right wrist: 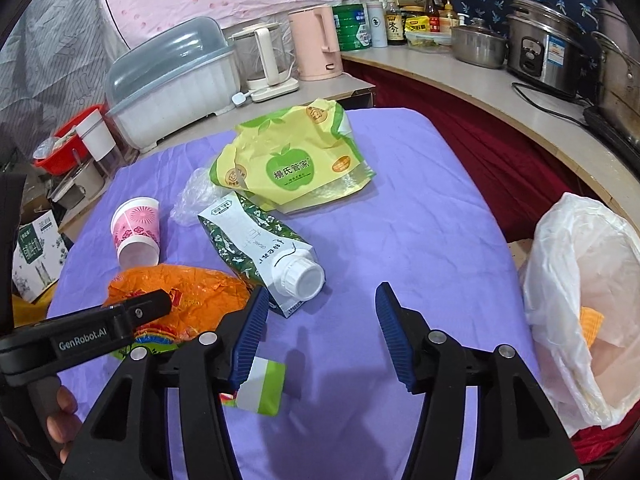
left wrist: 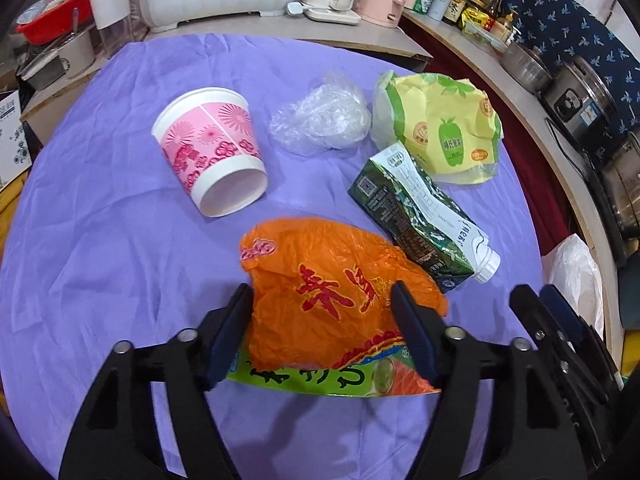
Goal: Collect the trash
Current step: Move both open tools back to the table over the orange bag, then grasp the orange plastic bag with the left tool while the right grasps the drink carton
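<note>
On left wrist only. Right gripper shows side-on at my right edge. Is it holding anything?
Observer: No. The right gripper is open and empty, above the purple cloth.
Operator: Where's the trash bag? I only get a white sliver.
Observer: The white plastic bag sits at the cloth's right edge, its mouth open toward the right gripper, with something orange inside.
Operator: Any trash I'm missing?
Observer: A small green-and-white wrapper lies on the cloth, partly under the right gripper's left finger.
</note>
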Action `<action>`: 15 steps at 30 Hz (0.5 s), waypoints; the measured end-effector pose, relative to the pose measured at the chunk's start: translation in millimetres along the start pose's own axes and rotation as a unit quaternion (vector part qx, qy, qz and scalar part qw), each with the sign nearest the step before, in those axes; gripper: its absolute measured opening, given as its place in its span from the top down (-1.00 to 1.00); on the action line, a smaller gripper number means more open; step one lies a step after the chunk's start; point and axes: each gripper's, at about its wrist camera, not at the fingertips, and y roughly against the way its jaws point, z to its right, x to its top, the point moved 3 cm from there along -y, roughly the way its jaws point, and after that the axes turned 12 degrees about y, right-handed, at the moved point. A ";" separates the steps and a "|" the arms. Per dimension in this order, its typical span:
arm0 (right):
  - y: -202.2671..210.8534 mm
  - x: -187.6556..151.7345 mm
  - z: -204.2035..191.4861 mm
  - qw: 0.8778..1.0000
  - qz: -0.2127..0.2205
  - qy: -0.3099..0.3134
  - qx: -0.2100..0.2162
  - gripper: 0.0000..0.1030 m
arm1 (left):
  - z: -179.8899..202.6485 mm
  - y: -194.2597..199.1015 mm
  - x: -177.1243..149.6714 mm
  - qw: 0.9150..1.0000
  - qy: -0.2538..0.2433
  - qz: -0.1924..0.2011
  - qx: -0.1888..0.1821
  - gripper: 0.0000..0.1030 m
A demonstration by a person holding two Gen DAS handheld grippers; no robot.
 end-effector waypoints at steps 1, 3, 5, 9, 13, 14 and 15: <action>-3.3 0.8 -1.6 1.000 -0.001 0.003 0.002 -0.07 | 0.2 -1.2 -0.3 1.000 -0.002 -0.002 -0.002 -0.08; -9.9 2.8 -4.3 1.000 -0.003 0.009 0.003 -0.13 | 0.2 -1.7 0.1 1.000 -0.005 -0.003 -0.007 0.24; -14.6 5.1 -6.5 1.000 -0.004 0.013 0.007 -0.16 | -1.7 -1.7 2.3 1.000 -0.003 -0.007 -0.011 0.29; -21.8 10.5 -10.6 1.000 -0.003 0.026 0.010 -0.27 | -11.4 5.5 8.2 1.000 0.010 0.006 -0.004 0.38; -30.7 18.1 -18.3 0.998 -0.003 0.051 0.020 -0.38 | -26.3 12.1 17.3 0.999 0.027 0.018 0.014 0.40; -33.0 19.9 -20.0 0.998 -0.004 0.056 0.024 -0.39 | -29.3 12.5 19.3 0.999 0.029 0.021 0.022 0.40; -35.3 20.9 -21.7 0.998 -0.006 0.061 0.028 -0.40 | -31.9 12.6 21.2 0.999 0.032 0.023 0.028 0.40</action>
